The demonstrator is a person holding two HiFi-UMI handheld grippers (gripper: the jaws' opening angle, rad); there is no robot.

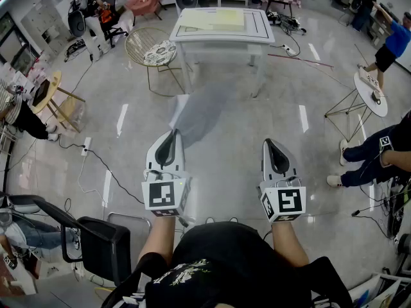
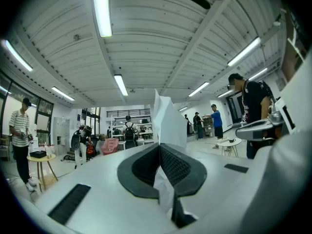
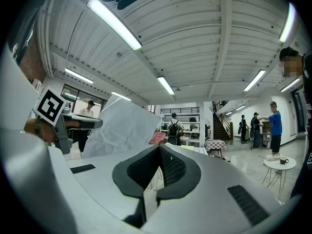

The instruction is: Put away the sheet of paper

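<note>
White sheet of paper [image 1: 204,108] stands pinched in left hand-held gripper [image 1: 172,135].

ahead of you stands a white table [image 1: 218,38]. just left of it is a round wire chair [image 1: 151,51]. a black chair [image 1: 103,246] sits at your left. far right, a person in blue [image 1: 393,42] stands by a small round table [image 1: 372,90].

White sheet of paper [image 1: 196,114] stands on edge, pinched in left claw [image 1: 172,136].
</note>
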